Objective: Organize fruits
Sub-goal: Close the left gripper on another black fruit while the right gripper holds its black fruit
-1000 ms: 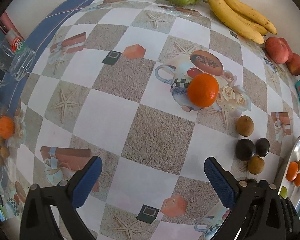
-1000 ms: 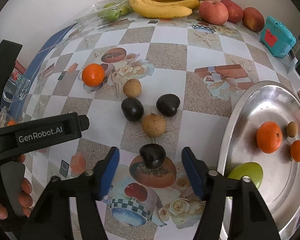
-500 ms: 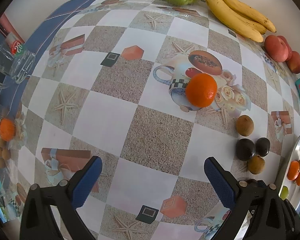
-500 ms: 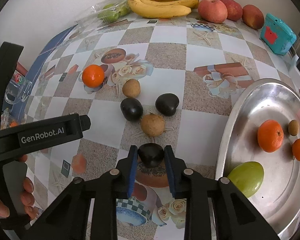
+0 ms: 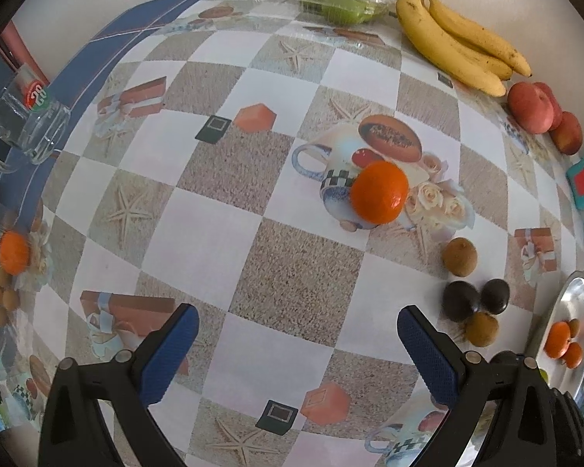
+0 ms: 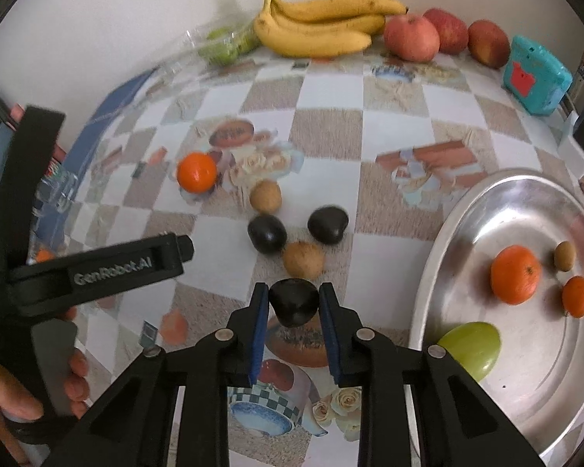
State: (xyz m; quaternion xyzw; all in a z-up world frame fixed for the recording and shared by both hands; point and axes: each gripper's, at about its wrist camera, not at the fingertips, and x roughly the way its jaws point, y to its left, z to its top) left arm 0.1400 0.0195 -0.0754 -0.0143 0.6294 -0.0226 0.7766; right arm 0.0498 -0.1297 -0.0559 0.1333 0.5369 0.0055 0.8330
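We are clamping the right gripper [image 6: 294,303] on a dark fruit [image 6: 293,300] at lower centre; our left gripper [image 5: 296,344] is gaping wide, holding nothing.

Bright fruit colours on a checked, picture-printed worktop.

The worktop [image 6: 327,89] is checked white and speckled tan, printed with starfish, roses, gift boxes and a blue-checked cup. The right hand-held gripper [image 6: 294,303] is black with blue pads and pinches a glossy black fruit [image 6: 293,301]. Ahead of it lie two more black fruits, two brown ones and an orange [image 6: 196,172]. Farther ahead are yellow bananas [image 6: 323,25], red apples [image 6: 410,37] and a teal box [image 6: 535,74]. To its right, the silver tray [image 6: 518,190] holds orange, brown and green fruit.
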